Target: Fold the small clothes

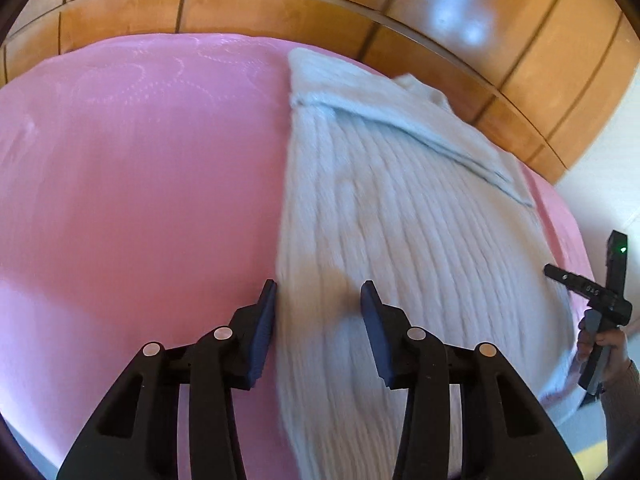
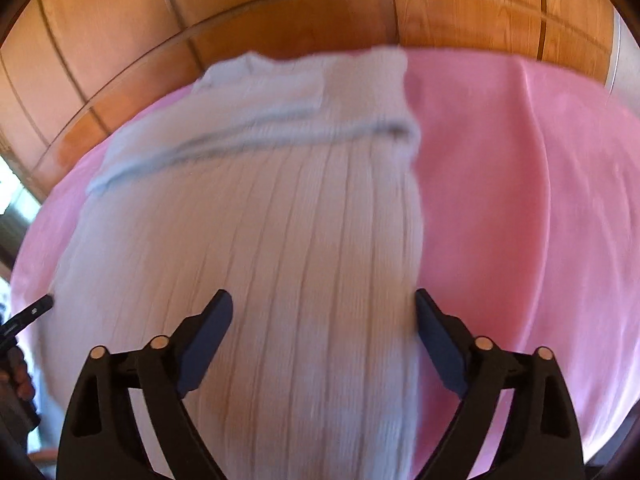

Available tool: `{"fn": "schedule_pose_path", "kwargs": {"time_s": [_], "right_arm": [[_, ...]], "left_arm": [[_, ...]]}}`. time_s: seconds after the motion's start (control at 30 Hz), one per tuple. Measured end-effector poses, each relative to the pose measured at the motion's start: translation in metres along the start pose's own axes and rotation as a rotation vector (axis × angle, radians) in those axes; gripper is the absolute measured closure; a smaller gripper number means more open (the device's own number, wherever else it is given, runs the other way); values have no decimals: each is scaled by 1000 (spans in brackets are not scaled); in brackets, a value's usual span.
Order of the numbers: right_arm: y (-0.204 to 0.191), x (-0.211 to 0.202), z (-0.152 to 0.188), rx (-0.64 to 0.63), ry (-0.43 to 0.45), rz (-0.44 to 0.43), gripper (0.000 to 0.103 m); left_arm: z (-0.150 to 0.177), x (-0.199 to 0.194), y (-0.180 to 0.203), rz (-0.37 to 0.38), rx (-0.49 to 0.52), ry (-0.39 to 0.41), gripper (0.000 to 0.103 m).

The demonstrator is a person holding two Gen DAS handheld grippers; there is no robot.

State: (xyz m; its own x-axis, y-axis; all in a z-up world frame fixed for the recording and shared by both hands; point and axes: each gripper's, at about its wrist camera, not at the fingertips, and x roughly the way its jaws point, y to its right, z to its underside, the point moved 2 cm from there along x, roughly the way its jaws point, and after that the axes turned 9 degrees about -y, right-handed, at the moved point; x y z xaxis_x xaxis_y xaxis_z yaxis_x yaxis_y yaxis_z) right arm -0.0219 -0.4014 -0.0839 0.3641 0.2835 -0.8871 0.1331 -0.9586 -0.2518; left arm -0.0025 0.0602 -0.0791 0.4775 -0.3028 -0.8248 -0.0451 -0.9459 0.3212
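A pale grey-white ribbed knit sweater (image 1: 400, 220) lies flat on a pink sheet (image 1: 140, 180), with a fold across its far end. My left gripper (image 1: 318, 300) is open and empty just above the sweater's left edge near its close end. My right gripper (image 2: 324, 312) is open wide and empty above the sweater (image 2: 280, 220), its right finger at the sweater's right edge. The right gripper's body also shows in the left wrist view (image 1: 600, 308), held in a hand at the sweater's right side.
The pink sheet (image 2: 520, 200) covers a bed or table. A wooden panelled wall (image 1: 280, 8) runs along its far side and also shows in the right wrist view (image 2: 280, 12). Bare pink sheet lies on both sides of the sweater.
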Motion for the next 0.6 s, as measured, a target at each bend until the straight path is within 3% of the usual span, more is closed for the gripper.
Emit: {"fn": "schedule_pose_path", "kwargs": {"time_s": [0.1, 0.17, 0.2, 0.27, 0.33, 0.37, 0.6], "right_arm": [[-3, -15, 29, 4, 1, -37, 26], [-4, -25, 47, 12, -8, -61, 35], [-4, -29, 57, 20, -23, -74, 44], [-6, -34, 69, 25, -49, -101, 59], [-11, -33, 72, 11, -81, -117, 84], [-13, -35, 72, 11, -94, -142, 90], [-20, -78, 27, 39, 78, -316, 91]], "left_arm": [[20, -9, 1, 25, -8, -6, 61], [29, -13, 2, 50, -19, -25, 75], [34, -13, 2, 70, -29, -43, 78], [40, -12, 2, 88, -38, -57, 95], [43, -13, 5, 101, -36, -61, 97], [42, -14, 6, 114, -40, -60, 97], [1, -53, 9, 286, -67, 36, 98]]}}
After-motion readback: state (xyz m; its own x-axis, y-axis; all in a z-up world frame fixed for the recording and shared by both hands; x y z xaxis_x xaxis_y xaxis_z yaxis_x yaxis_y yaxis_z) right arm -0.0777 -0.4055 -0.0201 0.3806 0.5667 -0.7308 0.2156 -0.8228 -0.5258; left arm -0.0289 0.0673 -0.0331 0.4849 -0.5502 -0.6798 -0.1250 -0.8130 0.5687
